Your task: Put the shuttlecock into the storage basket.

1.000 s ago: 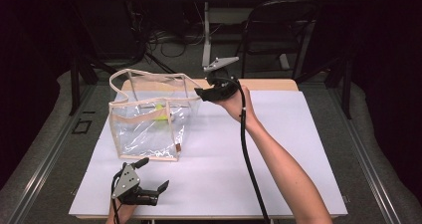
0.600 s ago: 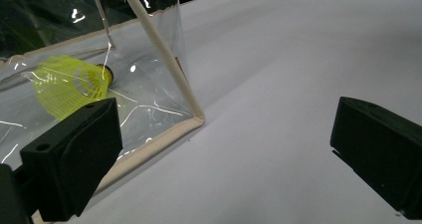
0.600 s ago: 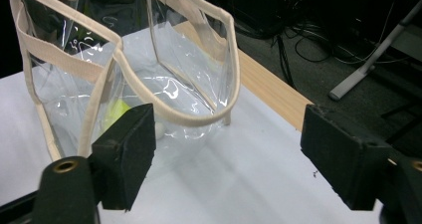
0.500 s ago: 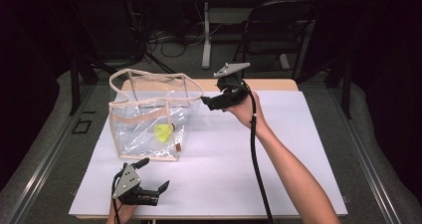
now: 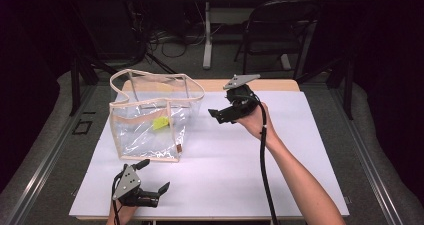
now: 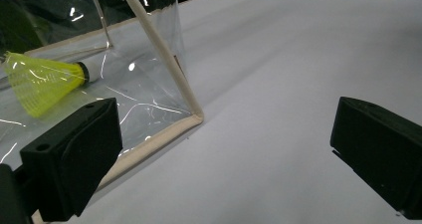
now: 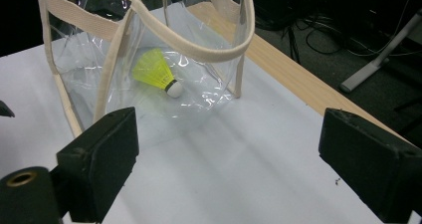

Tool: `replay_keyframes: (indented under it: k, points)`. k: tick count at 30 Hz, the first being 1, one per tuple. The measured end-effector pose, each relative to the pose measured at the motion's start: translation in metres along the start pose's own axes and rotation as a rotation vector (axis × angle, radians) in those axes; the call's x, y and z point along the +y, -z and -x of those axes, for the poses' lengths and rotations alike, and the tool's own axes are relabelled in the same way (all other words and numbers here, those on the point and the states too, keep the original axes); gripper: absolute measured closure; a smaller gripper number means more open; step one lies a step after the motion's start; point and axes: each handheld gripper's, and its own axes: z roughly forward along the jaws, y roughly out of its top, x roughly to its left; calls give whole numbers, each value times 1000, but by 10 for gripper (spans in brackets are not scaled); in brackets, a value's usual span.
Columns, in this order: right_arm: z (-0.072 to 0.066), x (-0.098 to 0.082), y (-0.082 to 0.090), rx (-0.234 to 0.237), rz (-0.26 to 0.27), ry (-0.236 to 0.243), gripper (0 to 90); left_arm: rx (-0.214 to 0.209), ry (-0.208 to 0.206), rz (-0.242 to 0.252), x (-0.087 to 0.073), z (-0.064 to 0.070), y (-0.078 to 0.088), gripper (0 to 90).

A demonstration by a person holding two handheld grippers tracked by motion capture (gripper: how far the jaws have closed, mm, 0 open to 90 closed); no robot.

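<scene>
Since the yellow mesh shuttlecock already lies inside the clear plastic tote bag with cream trim, the right gripper, whose jaws have just been opening and hold nothing, could snag the bag's handle and tip it. Resting near the bag's corner, the left gripper is wide open and empty too.

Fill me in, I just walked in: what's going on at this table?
A person works two claws over a white table. A yellow shuttlecock lies inside the clear bag. The right claw hangs beside the bag, its jaws just opened with nothing between them. The left claw rests open near the table's front edge.
</scene>
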Motion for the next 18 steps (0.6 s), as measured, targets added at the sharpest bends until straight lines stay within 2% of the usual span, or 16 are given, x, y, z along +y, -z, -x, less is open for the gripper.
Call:
replay_keyframes:
  k: [18]
  points:
    - [-8,-37,30,-6,9,7,53,-7,-5,-4,0,1,-2,0]
